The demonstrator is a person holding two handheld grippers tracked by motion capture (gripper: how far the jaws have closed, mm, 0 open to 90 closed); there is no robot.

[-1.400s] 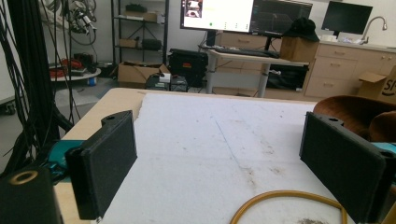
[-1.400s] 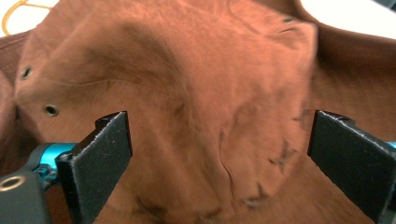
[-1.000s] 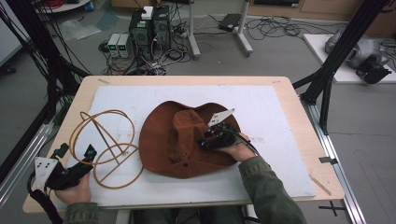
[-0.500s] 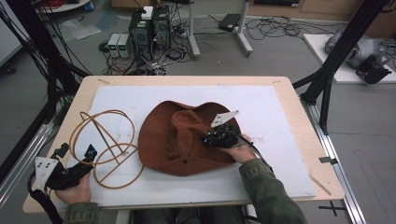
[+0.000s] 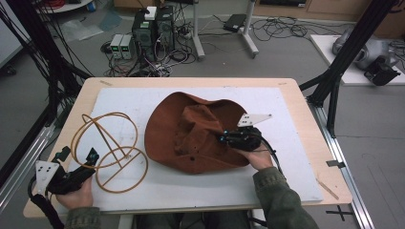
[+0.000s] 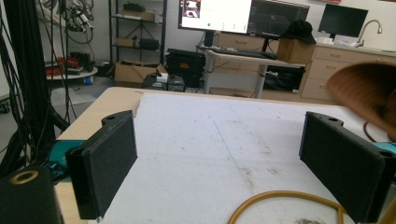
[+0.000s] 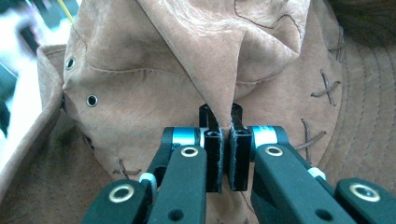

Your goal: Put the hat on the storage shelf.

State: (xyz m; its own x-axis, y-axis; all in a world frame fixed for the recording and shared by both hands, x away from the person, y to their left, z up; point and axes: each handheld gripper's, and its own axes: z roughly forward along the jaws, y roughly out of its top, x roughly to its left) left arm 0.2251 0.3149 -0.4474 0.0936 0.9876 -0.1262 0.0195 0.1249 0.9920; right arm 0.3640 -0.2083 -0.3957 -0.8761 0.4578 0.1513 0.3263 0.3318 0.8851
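Table: a pale wooden table (image 5: 305, 119) carries everything, and a white rectangular foam mat (image 5: 286, 157) covers most of its top.
Hat: a wide-brimmed brown suede hat (image 5: 191, 138) with cross-stitched seams and small metal eyelets lies crumpled near the middle of the mat, its crown pulled up into a fold on the side toward my right hand.
Stand: a tan wire hat stand (image 5: 107, 150), made of round hoops joined by straight rods, rests on the left part of the mat, just beside the hat's brim but apart from it.
Right tongs: my right tongs (image 7: 224, 140) have just been closing and now pinch a ridge of the hat's crown; in the right gripper view the suede rises in a peak out of the narrow slit between the two black jaws. In the high view these tongs (image 5: 224, 139) sit over the hat's right half, with a grey three-cornered plate on top.
Left tongs: my left tongs (image 6: 219, 163) stand wide apart with nothing between them, hovering low at the near left corner of the table; a curve of the stand's tan wire lies on the mat below the gap. In the high view they (image 5: 76, 157) point toward the stand's base hoop.
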